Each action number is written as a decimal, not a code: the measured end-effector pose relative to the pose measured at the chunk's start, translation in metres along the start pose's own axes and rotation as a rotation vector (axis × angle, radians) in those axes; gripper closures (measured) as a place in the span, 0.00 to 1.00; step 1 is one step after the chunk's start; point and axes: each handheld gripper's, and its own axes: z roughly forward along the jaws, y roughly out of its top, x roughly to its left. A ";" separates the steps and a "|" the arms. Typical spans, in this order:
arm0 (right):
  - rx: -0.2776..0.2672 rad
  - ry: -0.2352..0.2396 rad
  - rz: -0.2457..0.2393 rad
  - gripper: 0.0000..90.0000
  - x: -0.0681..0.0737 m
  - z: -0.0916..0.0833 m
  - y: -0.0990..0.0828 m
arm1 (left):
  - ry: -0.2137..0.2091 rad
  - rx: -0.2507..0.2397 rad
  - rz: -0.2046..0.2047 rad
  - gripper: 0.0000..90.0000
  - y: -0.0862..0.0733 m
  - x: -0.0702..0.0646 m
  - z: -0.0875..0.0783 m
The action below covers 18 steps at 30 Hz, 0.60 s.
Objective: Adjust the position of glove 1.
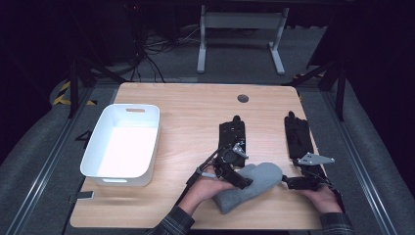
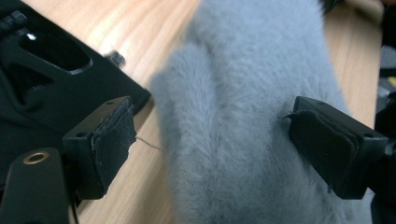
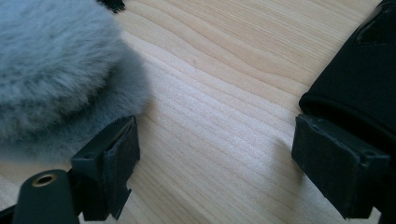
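Note:
A grey fuzzy mitten point(image 1: 259, 182) lies near the front edge of the wooden table point(image 1: 195, 112). My left gripper point(image 1: 243, 180) is over its middle and open. In the left gripper view the mitten point(image 2: 247, 116) fills the space between the jaws of the left gripper point(image 2: 219, 142); one pad point(image 2: 327, 140) touches its edge, and the other pad point(image 2: 112, 140) stands off it over bare wood. My right gripper point(image 1: 288, 182) sits at the mitten's right end, open. In the right gripper view its jaws point(image 3: 212, 158) frame bare wood, with the mitten point(image 3: 51, 70) just beyond one pad point(image 3: 119, 154).
A white plastic bin point(image 1: 98, 134) stands at the table's left. Two black holders point(image 1: 232, 132) point(image 1: 297, 134) lie flat behind the mitten. One black holder point(image 2: 51, 70) is close beside the left jaw, and a black piece point(image 3: 359, 79) is by the right gripper. A round grommet point(image 1: 242, 98) is at the back.

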 end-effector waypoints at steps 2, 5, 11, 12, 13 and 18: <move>0.000 0.000 0.001 0.18 0.000 0.000 0.000 | 0.010 0.021 -0.001 0.17 -0.001 0.000 0.004; 0.000 0.000 0.000 0.18 0.000 0.000 0.000 | 0.004 0.041 -0.009 0.16 -0.001 0.002 0.008; 0.000 0.000 0.000 0.18 0.000 0.000 0.000 | 0.000 0.102 -0.018 0.16 -0.005 0.003 0.019; 0.000 0.000 0.000 0.18 0.000 0.000 0.000 | -0.001 0.108 -0.023 0.16 -0.005 0.003 0.020; 0.000 0.000 0.000 0.18 0.000 0.000 0.000 | -0.006 0.109 -0.026 0.16 -0.006 0.003 0.021; 0.000 0.001 0.000 0.18 0.000 0.000 0.000 | -0.060 0.141 -0.036 0.24 -0.007 0.005 0.023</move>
